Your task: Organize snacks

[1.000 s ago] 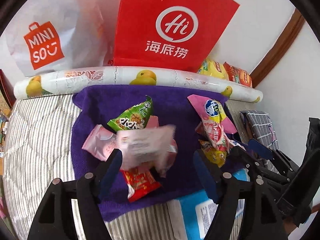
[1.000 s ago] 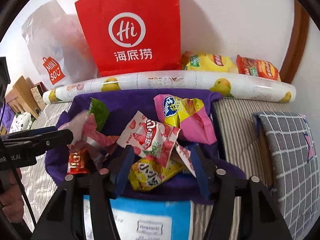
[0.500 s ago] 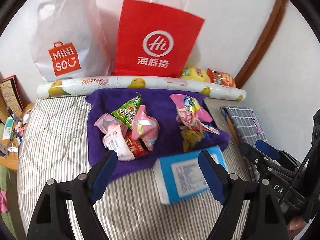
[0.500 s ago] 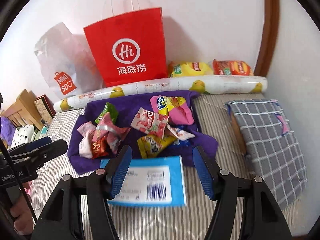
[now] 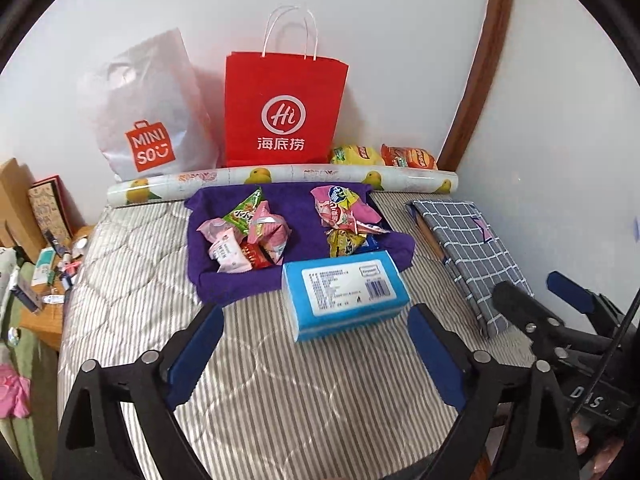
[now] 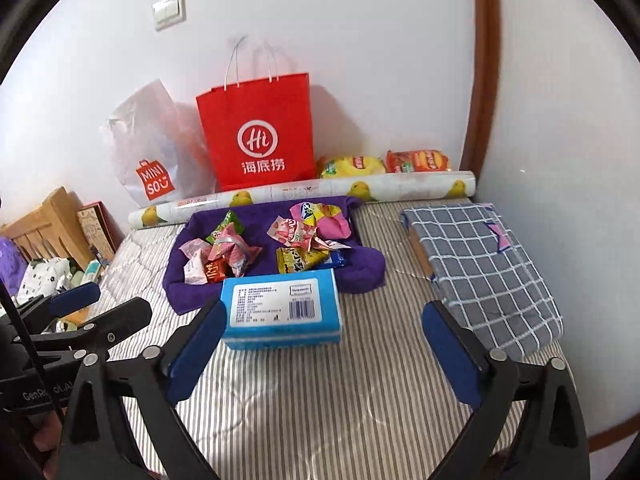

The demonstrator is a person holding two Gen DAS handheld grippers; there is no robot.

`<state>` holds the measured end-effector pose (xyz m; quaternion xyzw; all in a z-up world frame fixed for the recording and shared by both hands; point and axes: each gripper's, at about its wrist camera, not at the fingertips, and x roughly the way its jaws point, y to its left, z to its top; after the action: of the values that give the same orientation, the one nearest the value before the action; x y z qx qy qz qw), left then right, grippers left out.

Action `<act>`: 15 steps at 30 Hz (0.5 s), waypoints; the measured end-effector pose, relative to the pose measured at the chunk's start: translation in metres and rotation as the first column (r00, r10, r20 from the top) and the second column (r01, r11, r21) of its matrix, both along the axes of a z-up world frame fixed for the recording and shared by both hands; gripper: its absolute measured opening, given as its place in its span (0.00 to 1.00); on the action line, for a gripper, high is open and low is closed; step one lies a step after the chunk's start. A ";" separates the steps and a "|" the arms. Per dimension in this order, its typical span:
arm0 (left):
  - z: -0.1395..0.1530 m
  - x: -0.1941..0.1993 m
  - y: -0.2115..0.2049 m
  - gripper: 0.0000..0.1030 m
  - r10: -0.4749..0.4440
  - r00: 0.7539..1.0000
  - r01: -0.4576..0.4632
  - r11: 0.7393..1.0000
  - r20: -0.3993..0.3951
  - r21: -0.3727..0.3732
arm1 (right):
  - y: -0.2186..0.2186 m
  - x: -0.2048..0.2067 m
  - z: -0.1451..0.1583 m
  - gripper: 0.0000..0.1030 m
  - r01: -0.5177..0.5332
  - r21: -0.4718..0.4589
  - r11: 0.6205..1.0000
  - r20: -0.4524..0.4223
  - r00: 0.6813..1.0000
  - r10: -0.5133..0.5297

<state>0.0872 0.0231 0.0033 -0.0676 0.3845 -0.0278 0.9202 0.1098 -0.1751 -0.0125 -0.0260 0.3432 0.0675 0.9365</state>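
Note:
Two small heaps of snack packets lie on a purple towel (image 5: 296, 216) (image 6: 360, 268) on the striped bed. The left heap (image 5: 248, 236) (image 6: 218, 254) is pink, green and red. The right heap (image 5: 344, 216) (image 6: 306, 236) is pink and yellow. My left gripper (image 5: 316, 356) is open and empty, held back above the bed, in front of a blue tissue pack (image 5: 344, 292). My right gripper (image 6: 324, 356) is open and empty too, behind the same pack (image 6: 282, 306). Each gripper shows at the edge of the other's view.
A red paper bag (image 5: 282, 112) and a white MINISO bag (image 5: 150, 120) stand against the wall behind a fruit-print roll (image 5: 280, 178). Two chip bags (image 5: 384, 155) lie at the back right. A grey checked cushion (image 6: 480, 264) lies right. A cluttered bedside table (image 5: 44, 272) is left.
Both grippers have pulled back and up from the snack heaps. A pink packet that was between my left fingers now lies in the left heap.

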 end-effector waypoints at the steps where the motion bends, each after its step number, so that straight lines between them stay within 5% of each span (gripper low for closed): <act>1: 0.000 -0.006 -0.002 0.91 0.007 1.000 -0.007 1.000 0.007 0.012 | -0.003 -0.006 0.001 0.98 0.004 0.003 1.000 0.002 1.000 -0.004; 15: 0.001 -0.066 -0.028 0.91 0.039 0.997 -0.045 0.995 0.072 0.085 | -0.030 -0.072 -0.004 0.99 0.023 -0.001 1.000 0.022 0.999 -0.023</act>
<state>0.0212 -0.0052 0.0041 -0.0347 0.3512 0.0058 0.9357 0.0378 -0.2048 -0.0167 -0.0231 0.3334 0.0561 0.9408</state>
